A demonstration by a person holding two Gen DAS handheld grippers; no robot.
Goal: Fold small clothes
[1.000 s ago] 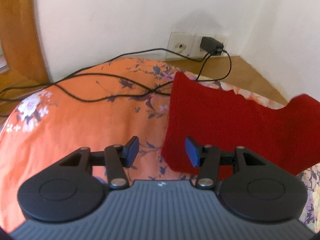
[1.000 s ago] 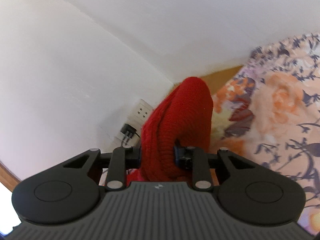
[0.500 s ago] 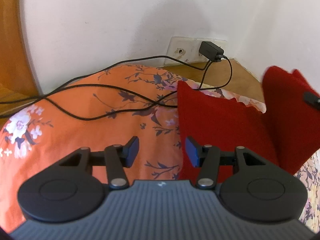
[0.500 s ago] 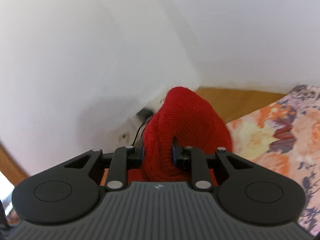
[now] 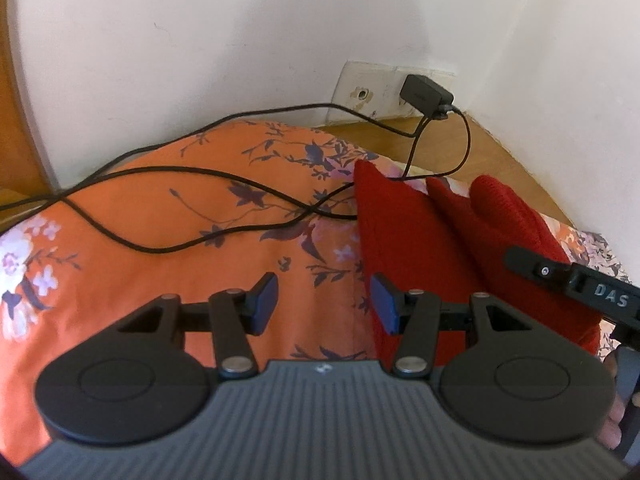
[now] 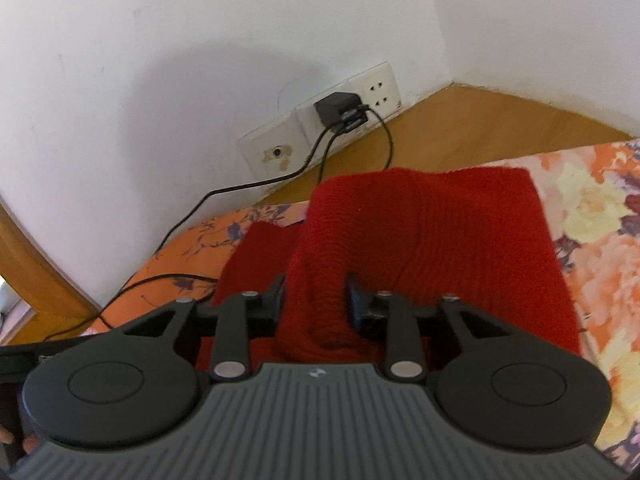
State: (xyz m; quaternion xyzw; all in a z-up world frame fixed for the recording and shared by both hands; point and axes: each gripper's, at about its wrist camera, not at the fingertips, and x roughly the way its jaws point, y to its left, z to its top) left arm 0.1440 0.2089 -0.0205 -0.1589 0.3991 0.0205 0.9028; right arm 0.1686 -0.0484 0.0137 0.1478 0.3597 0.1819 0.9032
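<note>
While the red knit garment (image 6: 460,248) lies on the floral bedspread (image 5: 160,216) near the corner of the room, a bunched fold of it is pinched between the fingers of the right gripper (image 6: 316,300). From that raised fold the knit slopes down to a flat part of the garment spread out on the bedspread beyond and to the right. A lower layer of the same red knit is seen to the left of the fold.

In the left wrist view, the fingers of the left gripper (image 5: 324,300) are spread apart and nothing is held between them. The blue pad of its right finger (image 5: 384,304) is placed just beside the near left edge of the garment; contact cannot be confirmed. The bare bedspread is seen in the gap between the two fingers.

A black cable (image 5: 192,208) is draped in loops across the bedspread and is led to a black charger (image 6: 340,114) plugged into a wall socket plate (image 6: 376,88). No containers are shown.
</note>
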